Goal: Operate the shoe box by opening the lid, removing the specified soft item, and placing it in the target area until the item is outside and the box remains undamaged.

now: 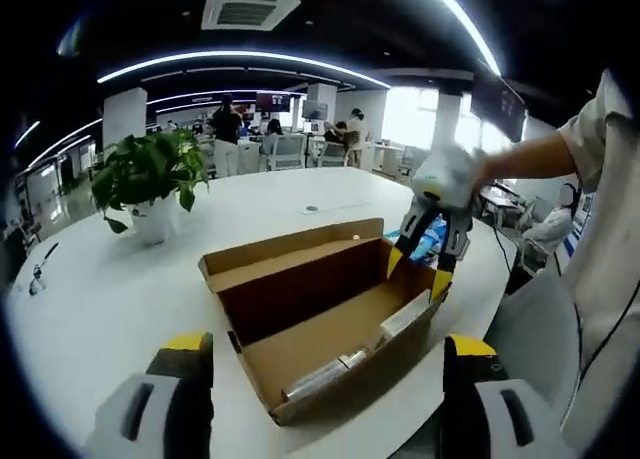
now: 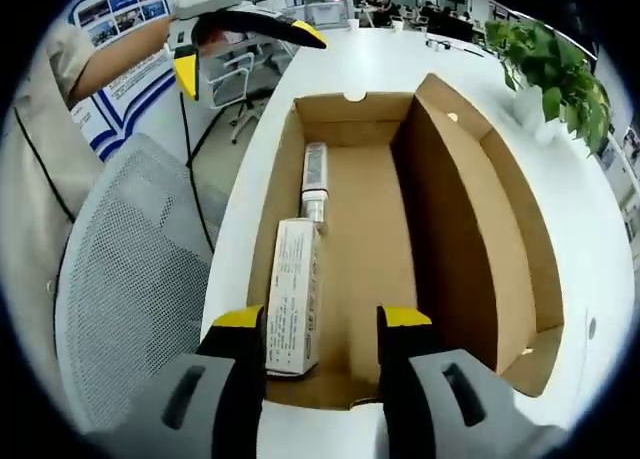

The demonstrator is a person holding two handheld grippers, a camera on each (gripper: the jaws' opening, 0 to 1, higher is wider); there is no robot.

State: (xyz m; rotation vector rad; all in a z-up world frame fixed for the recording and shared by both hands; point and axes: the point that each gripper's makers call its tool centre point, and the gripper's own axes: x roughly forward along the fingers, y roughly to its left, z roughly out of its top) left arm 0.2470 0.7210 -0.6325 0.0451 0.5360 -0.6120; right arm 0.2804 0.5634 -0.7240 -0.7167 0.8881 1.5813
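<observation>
Open shoe box holds a carton and tube; potted plant nearby; both grippers' fingers spread, empty.

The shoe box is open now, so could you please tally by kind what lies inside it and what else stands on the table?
Inside the shoe box:
White carton: 1
Silver tube: 1
On the table, besides the box:
Potted plant: 1
Blue item behind the box, unclear what it is: 1
Total: 4

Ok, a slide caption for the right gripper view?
Right tool open above the opened cardboard box, over a white carton and tube.
</observation>
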